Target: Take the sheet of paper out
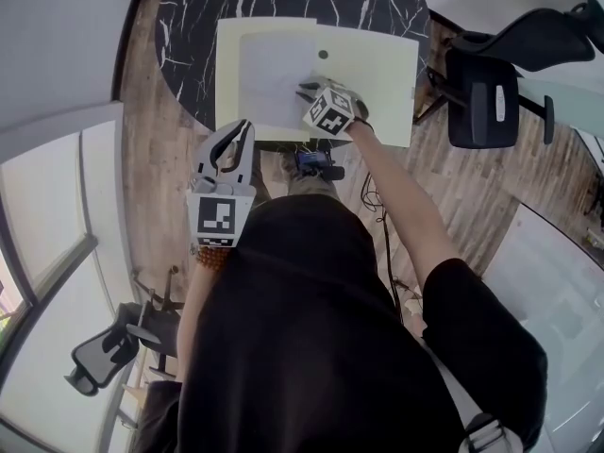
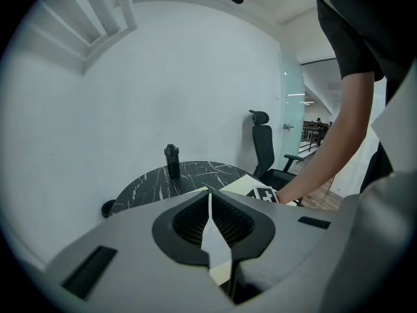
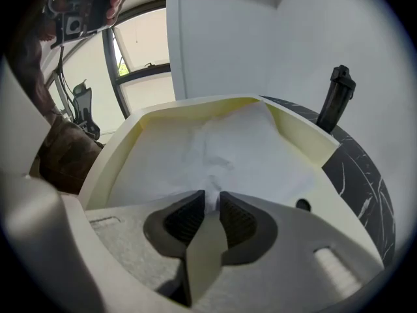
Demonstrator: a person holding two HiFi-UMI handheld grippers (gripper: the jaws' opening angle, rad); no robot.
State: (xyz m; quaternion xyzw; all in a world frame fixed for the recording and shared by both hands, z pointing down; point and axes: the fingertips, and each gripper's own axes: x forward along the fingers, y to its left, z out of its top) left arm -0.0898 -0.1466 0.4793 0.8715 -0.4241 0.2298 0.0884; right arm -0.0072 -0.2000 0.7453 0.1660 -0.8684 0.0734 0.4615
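1. The sheet of paper point(image 1: 269, 78) lies inside the cream tray point(image 1: 377, 64), covering the left part of its floor. In the right gripper view its surface point(image 3: 215, 149) is creased, and it rises in a small peak towards the near edge of the tray.
2. The right gripper point(image 1: 311, 91) reaches into the tray over its near edge. Its jaws are drawn in to a narrow slot, and the peaked bit of the sheet is pinched between the fingertips point(image 3: 210, 197).
3. A small dark round spot point(image 1: 324, 54) sits on the tray floor just right of the sheet's far corner.
4. The left gripper point(image 1: 241, 130) hovers outside the tray, just short of its near-left corner, and touches nothing. In its own view the pads point(image 2: 210, 204) are pressed together along a thin line with nothing held between them.
5. The tray rests on a round black marble table point(image 1: 189, 26) and overhangs the table's near edge.
6. A dark bottle point(image 3: 339, 96) stands upright on the table beyond the tray's far side.
7. A black office chair point(image 1: 491, 92) stands on the wooden floor to the right of the tray.
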